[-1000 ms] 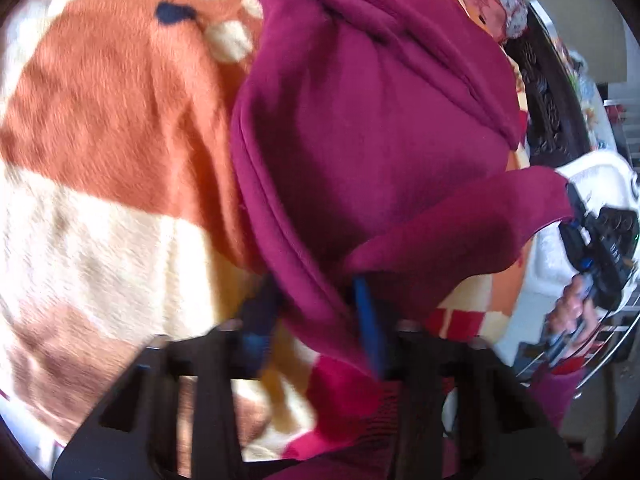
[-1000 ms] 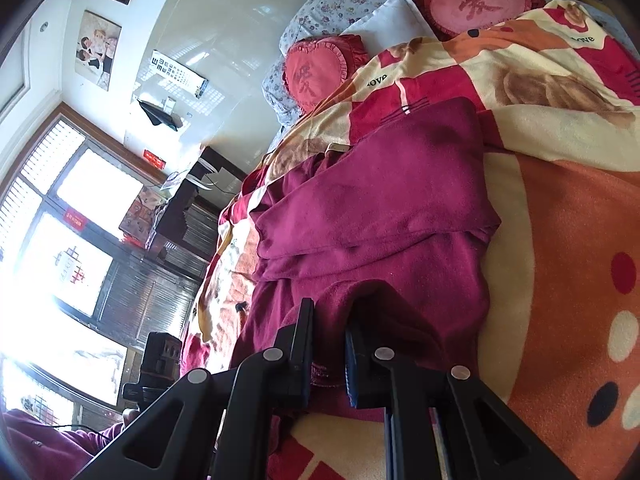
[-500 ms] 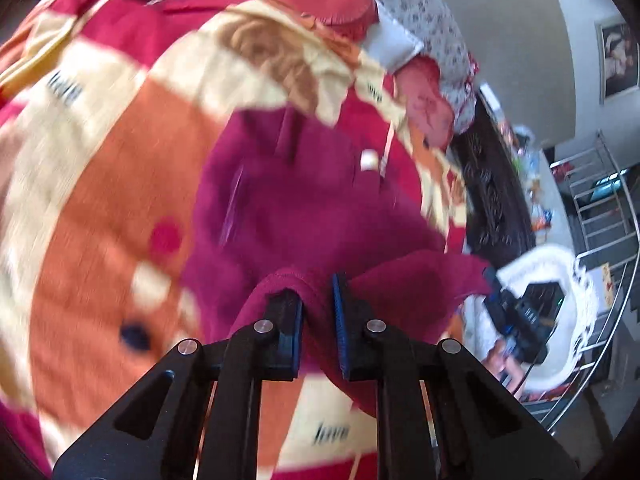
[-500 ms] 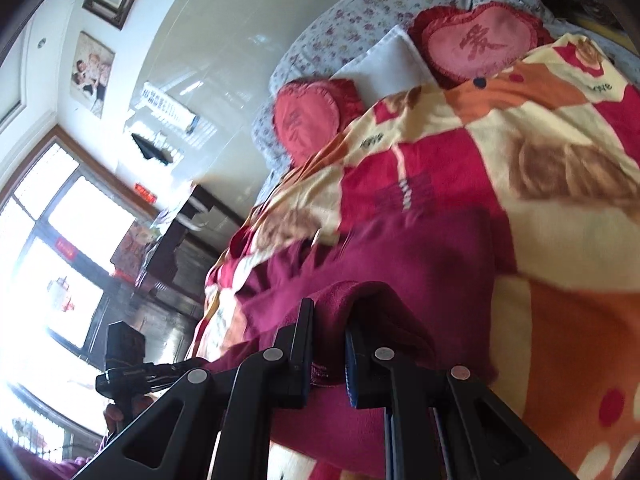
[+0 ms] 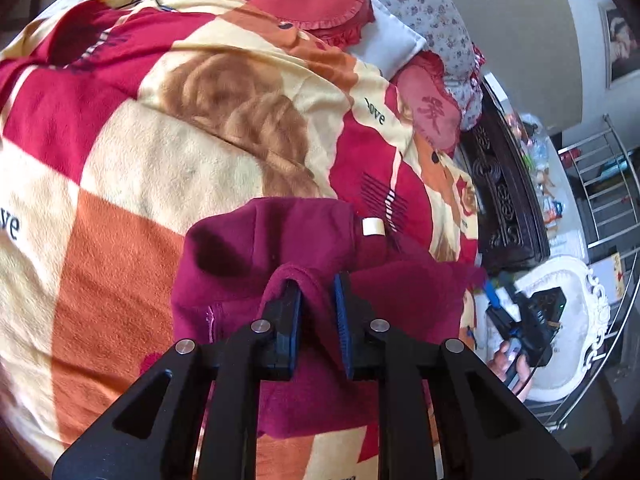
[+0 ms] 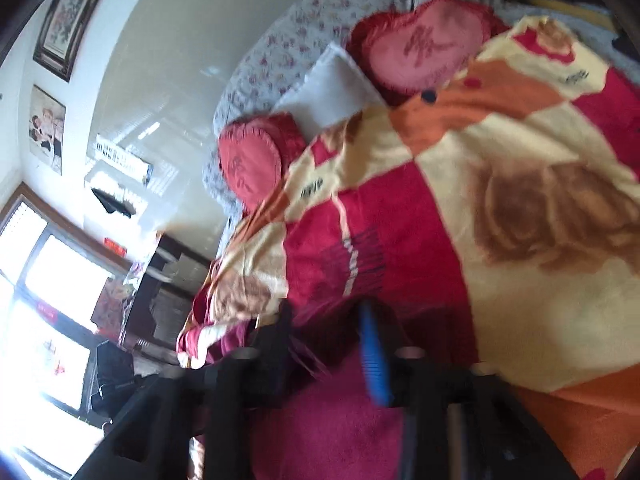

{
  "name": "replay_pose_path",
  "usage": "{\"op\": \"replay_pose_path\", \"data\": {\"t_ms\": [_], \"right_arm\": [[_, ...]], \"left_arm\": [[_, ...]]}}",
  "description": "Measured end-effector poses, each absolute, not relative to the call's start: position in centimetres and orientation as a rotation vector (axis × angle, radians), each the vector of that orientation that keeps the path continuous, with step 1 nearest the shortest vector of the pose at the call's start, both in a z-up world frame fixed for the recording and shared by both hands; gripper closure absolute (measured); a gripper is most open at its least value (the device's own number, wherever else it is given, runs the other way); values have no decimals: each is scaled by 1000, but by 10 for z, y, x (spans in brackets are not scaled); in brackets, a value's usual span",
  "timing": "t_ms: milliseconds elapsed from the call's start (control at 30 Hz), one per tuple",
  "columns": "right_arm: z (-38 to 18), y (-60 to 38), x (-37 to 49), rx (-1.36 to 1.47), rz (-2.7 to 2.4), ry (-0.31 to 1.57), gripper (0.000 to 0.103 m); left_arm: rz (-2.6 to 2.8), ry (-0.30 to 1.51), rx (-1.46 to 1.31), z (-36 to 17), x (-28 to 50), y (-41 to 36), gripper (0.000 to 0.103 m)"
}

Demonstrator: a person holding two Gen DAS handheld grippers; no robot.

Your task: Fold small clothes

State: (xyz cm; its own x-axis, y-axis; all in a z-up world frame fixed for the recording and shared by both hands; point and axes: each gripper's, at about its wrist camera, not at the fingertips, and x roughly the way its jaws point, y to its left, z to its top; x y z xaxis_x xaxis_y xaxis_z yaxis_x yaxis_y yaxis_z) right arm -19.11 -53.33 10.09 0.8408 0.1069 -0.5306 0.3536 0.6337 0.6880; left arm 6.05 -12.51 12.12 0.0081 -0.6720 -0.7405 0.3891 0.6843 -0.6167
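- The maroon fleece garment lies bunched on the patterned blanket covering the bed, a white label showing at its far edge.
- The left tongs are nearly closed, pinching a raised fold of the garment between the blue pads.
- The right tongs have just been opening; the jaws stand apart above the maroon cloth, and blur hides whether any fabric touches them.
- In the left wrist view the right tongs sit at the garment's right edge, a hand gripping the handle.
- Two red heart cushions and a white pillow lie at the head of the bed.
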Motion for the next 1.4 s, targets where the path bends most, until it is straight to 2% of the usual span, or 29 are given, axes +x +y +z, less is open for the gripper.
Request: {"op": "replay_pose_path", "data": {"t_ms": [67, 167, 233, 267, 300, 467, 567, 700, 800, 1033, 1167, 1233, 1367, 1400], "right_arm": [[110, -536, -203, 897, -158, 538, 53], [124, -517, -211, 803, -107, 557, 53], [125, -496, -206, 727, -71, 604, 53], [123, -485, -201, 691, -51, 636, 53], [118, -473, -193, 657, -22, 667, 54], [85, -416, -126, 494, 45, 851, 55], [83, -402, -85, 487, 77, 829, 55], [91, -416, -38, 603, 33, 708, 55], [93, -419, -35, 665, 11, 717, 55], [107, -355, -75, 511, 187, 742, 55], [97, -310, -40, 345, 175, 794, 55], [91, -304, -20, 354, 159, 789, 55], [56, -292, 25, 353, 129, 926, 54], [59, -286, 20, 312, 122, 899, 54]], "left_arm": [[-831, 1334, -252, 122, 59, -125, 88], [-829, 1335, -234, 120, 52, -120, 79], [-769, 1307, -232, 115, 52, -111, 60], [-741, 1291, -259, 113, 55, -105, 42], [-712, 1286, -322, 109, 60, -95, 36], [-656, 1308, -450, 102, 65, -69, 36], [-687, 1281, -394, 110, 51, -68, 36], [-750, 1271, -313, 111, 23, -68, 36], [-808, 1301, -227, 98, -3, -65, 36], [-823, 1403, -149, 48, -34, -67, 36], [-803, 1427, -187, 32, -35, -64, 36], [-807, 1411, -171, 33, -37, -63, 36], [-782, 1377, -65, 41, -44, -64, 36], [-779, 1364, -43, 45, -46, -64, 36]]}}
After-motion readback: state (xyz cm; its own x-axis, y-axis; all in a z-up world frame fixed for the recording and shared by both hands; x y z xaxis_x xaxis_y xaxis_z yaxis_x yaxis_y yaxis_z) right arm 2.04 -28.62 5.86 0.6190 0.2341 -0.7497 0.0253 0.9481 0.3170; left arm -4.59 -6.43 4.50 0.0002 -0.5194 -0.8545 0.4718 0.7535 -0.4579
